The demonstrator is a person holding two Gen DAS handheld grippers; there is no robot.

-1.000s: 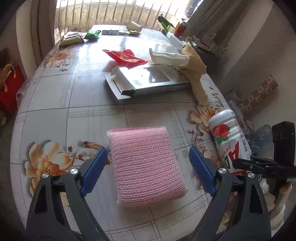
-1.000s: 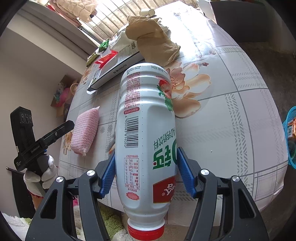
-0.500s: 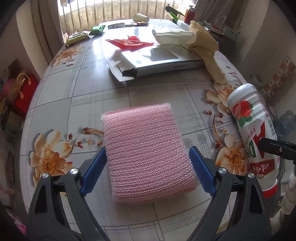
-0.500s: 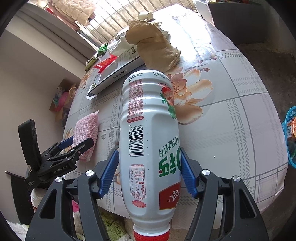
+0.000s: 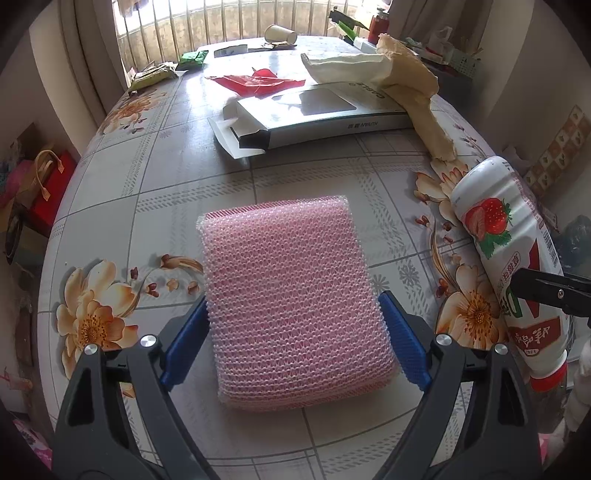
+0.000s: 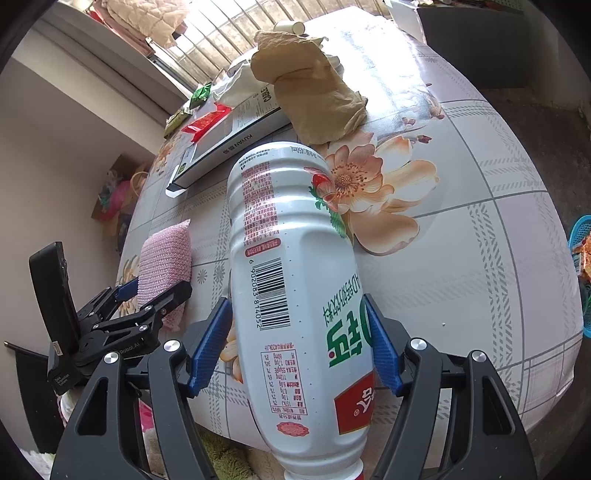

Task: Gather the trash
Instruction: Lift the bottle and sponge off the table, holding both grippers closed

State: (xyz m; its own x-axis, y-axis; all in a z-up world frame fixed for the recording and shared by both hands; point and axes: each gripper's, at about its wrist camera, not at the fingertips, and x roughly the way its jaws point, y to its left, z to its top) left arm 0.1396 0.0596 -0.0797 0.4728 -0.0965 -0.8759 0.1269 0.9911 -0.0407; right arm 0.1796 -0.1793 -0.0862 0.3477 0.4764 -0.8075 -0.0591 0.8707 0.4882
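Note:
A pink bubble-wrap pad [image 5: 295, 295] lies on the flowered table [image 5: 155, 192]. My left gripper [image 5: 295, 338] has its blue pads against both sides of the pad's near end. My right gripper [image 6: 297, 347] is shut on a white strawberry drink bottle [image 6: 295, 280], cap toward the camera, held over the table's near edge. The bottle also shows in the left wrist view [image 5: 509, 258], and the pink pad in the right wrist view [image 6: 166, 258], with the left gripper's fingers [image 6: 162, 299] around it.
Further back lie a flat grey box [image 5: 317, 114], crumpled brown paper [image 5: 410, 74], a red wrapper [image 5: 255, 81], green packets [image 5: 192, 59] and a paper cup [image 5: 280, 35]. A blue basket [image 6: 580, 254] stands on the floor at the right.
My left gripper moved forward over the pink pad and its pads closed in against the pad's sides. The right gripper kept hold of the bottle and shifted slightly.

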